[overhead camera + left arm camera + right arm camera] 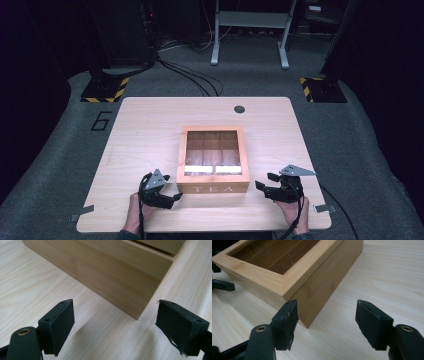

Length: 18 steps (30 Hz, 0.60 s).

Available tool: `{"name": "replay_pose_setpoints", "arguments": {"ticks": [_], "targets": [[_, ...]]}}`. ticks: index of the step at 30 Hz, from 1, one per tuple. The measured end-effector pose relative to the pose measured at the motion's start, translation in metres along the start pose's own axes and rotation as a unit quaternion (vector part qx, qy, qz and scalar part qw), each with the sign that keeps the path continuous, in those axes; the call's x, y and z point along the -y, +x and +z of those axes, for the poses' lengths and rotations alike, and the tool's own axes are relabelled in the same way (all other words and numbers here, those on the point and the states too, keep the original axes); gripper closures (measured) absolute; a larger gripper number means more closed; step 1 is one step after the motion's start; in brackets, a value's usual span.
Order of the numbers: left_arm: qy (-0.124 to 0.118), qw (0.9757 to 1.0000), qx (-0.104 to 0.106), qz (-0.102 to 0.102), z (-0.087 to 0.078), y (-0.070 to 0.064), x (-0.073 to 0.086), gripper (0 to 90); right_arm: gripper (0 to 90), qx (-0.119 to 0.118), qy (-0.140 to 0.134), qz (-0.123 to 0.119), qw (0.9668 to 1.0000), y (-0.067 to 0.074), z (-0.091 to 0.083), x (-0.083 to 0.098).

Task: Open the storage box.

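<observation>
Tea box [213, 160] at table [145, 130] centre, near edge lettered TEA | left gripper [176, 195] jaws spread beside near-left corner, apart | right gripper [260, 181] jaws spread beside near-right corner, apart | bare tabletop around.

High view overhead; gripper views close, sharing box [213, 160].
</observation>
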<state>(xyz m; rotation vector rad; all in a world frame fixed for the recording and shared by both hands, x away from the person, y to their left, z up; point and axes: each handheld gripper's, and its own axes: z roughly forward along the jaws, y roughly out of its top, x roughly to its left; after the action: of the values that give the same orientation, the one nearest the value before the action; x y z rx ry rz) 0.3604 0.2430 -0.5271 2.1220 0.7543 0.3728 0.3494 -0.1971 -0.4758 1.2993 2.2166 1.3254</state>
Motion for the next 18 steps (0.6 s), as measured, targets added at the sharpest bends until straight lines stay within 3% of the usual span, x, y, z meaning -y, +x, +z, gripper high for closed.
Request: {"name": "replay_pose_setpoints", "arguments": {"ticks": [6, 18], "targets": [[0.001, 1.0000, 0.006, 0.005, 0.002, 0.000, -0.002, 15.4, 39.7, -0.032, 0.003, -0.004, 0.9995, 0.008, 0.000, -0.003], [0.003, 0.9998, 0.014, 0.010, 0.007, -0.003, -0.005, 16.1, 55.9, -0.065, 0.026, -0.014, 0.9975, 0.024, 0.011, -0.002]]}}
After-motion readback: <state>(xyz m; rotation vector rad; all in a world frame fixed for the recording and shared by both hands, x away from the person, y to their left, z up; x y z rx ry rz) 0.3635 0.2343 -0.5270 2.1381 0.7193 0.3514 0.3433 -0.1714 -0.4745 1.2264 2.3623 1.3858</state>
